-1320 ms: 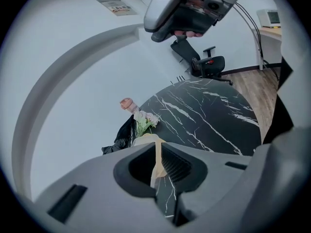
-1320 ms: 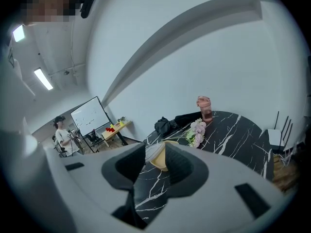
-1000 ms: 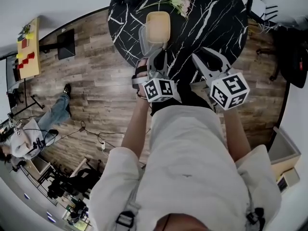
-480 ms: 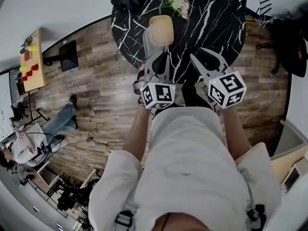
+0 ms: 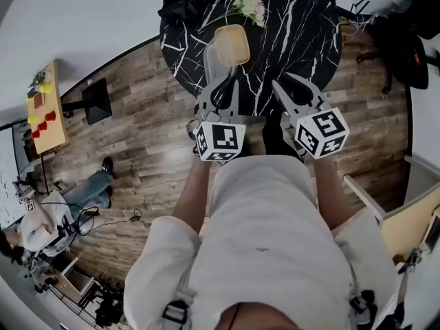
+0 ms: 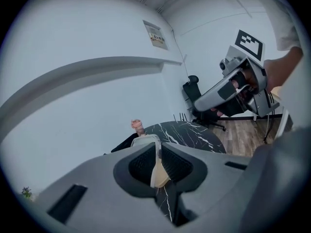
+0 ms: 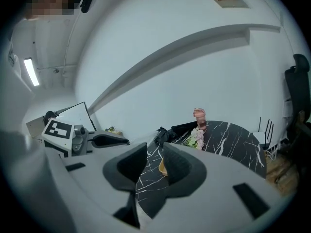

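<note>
our left gripper (image 6: 156,152) is clamped on the rim of a clear box (image 5: 231,44), tan inside, over the table (image 5: 295,26); our right gripper (image 7: 154,161) gapes, empty.

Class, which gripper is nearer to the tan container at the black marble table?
Left. The left gripper is shut on the clear edge of the tan container, right at its near side. The right gripper is open and empty, apart from it, off to its right.

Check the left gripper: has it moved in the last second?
Yes. The left gripper has tilted up toward level: in its view the black table, earlier seen from above, is now a flat sliver beyond the container it grips.
</note>
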Action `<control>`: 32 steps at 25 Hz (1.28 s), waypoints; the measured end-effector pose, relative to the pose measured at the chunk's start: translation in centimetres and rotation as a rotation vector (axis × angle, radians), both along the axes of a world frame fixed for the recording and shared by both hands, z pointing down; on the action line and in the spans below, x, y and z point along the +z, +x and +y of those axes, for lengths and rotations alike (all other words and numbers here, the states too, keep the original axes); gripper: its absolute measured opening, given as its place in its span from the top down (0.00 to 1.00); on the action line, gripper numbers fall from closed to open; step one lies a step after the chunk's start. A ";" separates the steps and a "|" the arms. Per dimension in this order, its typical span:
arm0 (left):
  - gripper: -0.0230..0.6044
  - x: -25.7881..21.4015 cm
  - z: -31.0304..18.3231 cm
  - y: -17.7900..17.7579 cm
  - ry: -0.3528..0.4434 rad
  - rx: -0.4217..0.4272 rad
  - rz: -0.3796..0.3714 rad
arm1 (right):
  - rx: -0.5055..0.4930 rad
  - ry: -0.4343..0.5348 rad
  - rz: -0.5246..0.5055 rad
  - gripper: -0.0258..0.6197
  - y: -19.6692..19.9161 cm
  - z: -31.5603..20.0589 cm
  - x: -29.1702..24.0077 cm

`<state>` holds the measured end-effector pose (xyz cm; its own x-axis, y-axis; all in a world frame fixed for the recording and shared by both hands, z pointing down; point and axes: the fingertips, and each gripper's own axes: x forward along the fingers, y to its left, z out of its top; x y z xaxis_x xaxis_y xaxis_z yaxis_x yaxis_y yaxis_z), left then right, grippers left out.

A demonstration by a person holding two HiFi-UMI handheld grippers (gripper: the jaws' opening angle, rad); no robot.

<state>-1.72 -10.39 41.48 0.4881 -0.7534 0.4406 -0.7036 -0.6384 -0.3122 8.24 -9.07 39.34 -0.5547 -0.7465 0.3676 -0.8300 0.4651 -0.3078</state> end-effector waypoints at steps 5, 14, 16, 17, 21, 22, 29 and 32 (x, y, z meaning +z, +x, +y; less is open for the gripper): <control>0.90 -1.6 2.0 -2.1 0.016 0.019 0.048 | 0.047 0.024 0.006 0.82 -2.0 2.7 -0.6; 0.90 -3.0 5.2 -8.5 -0.050 0.011 0.172 | 0.063 0.039 0.049 0.88 -8.2 6.8 -2.1; 0.90 -3.1 5.9 -8.3 -0.055 0.006 0.184 | 0.060 0.052 0.049 0.90 -8.2 7.7 -2.2; 0.90 -3.1 6.2 -8.1 -0.056 0.004 0.189 | 0.058 0.058 0.048 0.90 -8.0 8.0 -2.1; 0.90 -3.7 6.8 -8.5 -0.064 0.008 0.226 | 0.052 0.073 0.056 0.92 -8.8 8.6 -2.6; 0.90 -3.9 6.9 -8.4 -0.063 0.009 0.234 | 0.051 0.079 0.055 0.92 -8.9 8.7 -2.6; 0.90 -5.0 8.6 -7.7 -0.052 0.008 0.275 | 0.049 0.111 0.041 0.95 -8.4 9.5 -2.7; 0.90 -5.5 9.2 -8.3 -0.048 0.008 0.293 | 0.042 0.130 0.044 0.95 -8.9 9.6 -3.3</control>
